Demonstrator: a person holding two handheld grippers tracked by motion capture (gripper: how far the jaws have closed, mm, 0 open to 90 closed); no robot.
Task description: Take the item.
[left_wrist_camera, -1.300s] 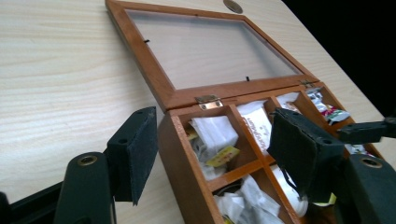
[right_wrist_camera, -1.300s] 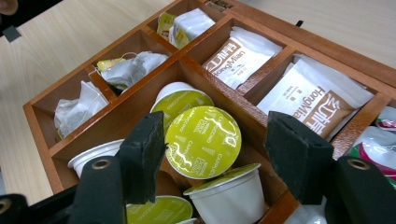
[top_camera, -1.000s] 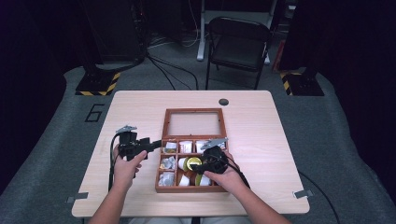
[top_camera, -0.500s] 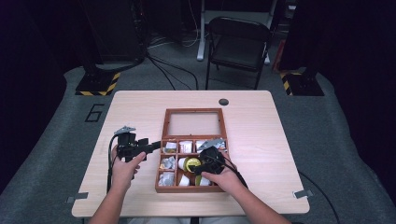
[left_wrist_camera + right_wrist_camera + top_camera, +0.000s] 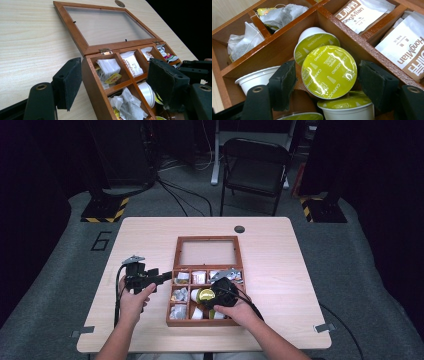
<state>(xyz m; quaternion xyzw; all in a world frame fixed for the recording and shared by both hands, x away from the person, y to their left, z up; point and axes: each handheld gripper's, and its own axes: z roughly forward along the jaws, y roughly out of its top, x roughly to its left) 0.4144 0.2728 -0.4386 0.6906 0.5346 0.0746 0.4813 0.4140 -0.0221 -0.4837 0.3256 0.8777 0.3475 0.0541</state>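
Observation:
An open wooden box [image 5: 171,310] lies on the table, its glass lid [image 5: 206,252] folded flat behind it. Its compartments hold tea bags [image 5: 108,67] and coffee capsules [image 5: 312,41]. My right gripper [image 5: 213,295] hovers over the box's middle compartments, shut on a green-lidded capsule [image 5: 204,295]. In the right gripper view this capsule [image 5: 329,71] sits between the jaws, above other capsules. My left gripper [image 5: 162,277] is at the box's left side. In the left gripper view its jaws stand open astride the box's near wall [image 5: 93,85].
The light wooden table [image 5: 280,265] has bare room left, right and behind the box. A small dark round disc [image 5: 239,229] sits near the far edge. A folding chair [image 5: 255,167] stands beyond the table.
My left gripper has edged slightly toward the box. The right gripper still grips the capsule in about the same place.

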